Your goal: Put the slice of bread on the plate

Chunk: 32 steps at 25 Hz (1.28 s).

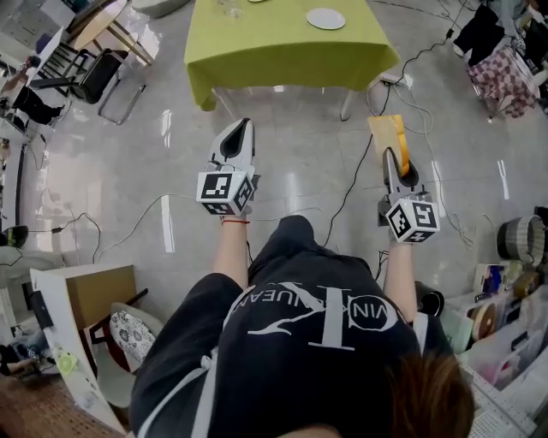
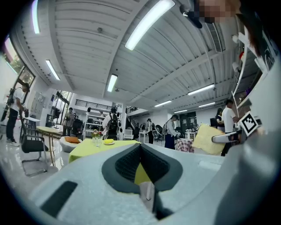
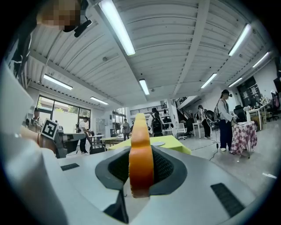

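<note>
— Head view: your right gripper [image 1: 392, 156] is clamped on the slice of bread [image 1: 387, 133], held out level above the grey floor [image 1: 300, 171].
— Your left gripper [image 1: 242, 128] is alongside it, well apart, with its jaws together and nothing in them. The plate [image 1: 326, 19] sits on the green table [image 1: 282, 47], well ahead of you.
— Left gripper view: your jaws meet at the tips, empty. The slice of bread [image 2: 208, 139] shows off to the right, the green table [image 2: 88, 151] beyond.
— Something yellow [image 2: 108, 141] lies on that table, possibly on a dish; it's too small to tell.
— Right gripper view: your pads press on both faces of the slice of bread [image 3: 140, 149], which is edge-on to the camera.
— The plate [image 3: 157, 143] lies on the green table [image 3: 173, 147] past it, well apart from the bread.
</note>
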Motion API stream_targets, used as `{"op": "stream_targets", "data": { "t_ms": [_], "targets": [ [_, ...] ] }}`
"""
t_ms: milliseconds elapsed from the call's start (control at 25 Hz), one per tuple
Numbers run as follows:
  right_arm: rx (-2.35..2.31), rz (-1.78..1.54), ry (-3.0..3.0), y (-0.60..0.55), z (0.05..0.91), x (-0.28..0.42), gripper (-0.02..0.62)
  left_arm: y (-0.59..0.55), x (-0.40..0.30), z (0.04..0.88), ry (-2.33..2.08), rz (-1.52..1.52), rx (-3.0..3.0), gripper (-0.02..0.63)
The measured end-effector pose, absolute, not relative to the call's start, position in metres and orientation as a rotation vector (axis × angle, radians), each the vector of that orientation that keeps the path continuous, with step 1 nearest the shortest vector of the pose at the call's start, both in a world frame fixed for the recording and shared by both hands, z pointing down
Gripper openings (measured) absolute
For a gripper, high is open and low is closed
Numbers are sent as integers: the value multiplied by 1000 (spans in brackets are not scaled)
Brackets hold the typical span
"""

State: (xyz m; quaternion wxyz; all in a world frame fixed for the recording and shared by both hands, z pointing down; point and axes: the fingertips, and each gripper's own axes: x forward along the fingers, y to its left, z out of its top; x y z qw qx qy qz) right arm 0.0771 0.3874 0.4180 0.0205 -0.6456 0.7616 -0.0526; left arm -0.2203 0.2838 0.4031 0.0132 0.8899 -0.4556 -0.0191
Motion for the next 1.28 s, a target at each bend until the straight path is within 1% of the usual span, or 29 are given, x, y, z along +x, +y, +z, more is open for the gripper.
{"op": "stream_targets", "data": {
  "t_ms": [280,560,840,1280],
  "targets": [
    [-1988,-185,2328,382,420,84,91,276,-215,404,-1404,-80,2762,-2],
    [-1998,-179,2328,354,419,99,91,243,-192,410,-1362,-64,2771,-2],
    [-2035,-206,2285,293,426,115,91,166,-169,422,-1293,-50,2773,-2],
    [-2055,-251,2281,168,412,127,91,26,-123,412,-1156,-24,2802,-2]
  ]
}}
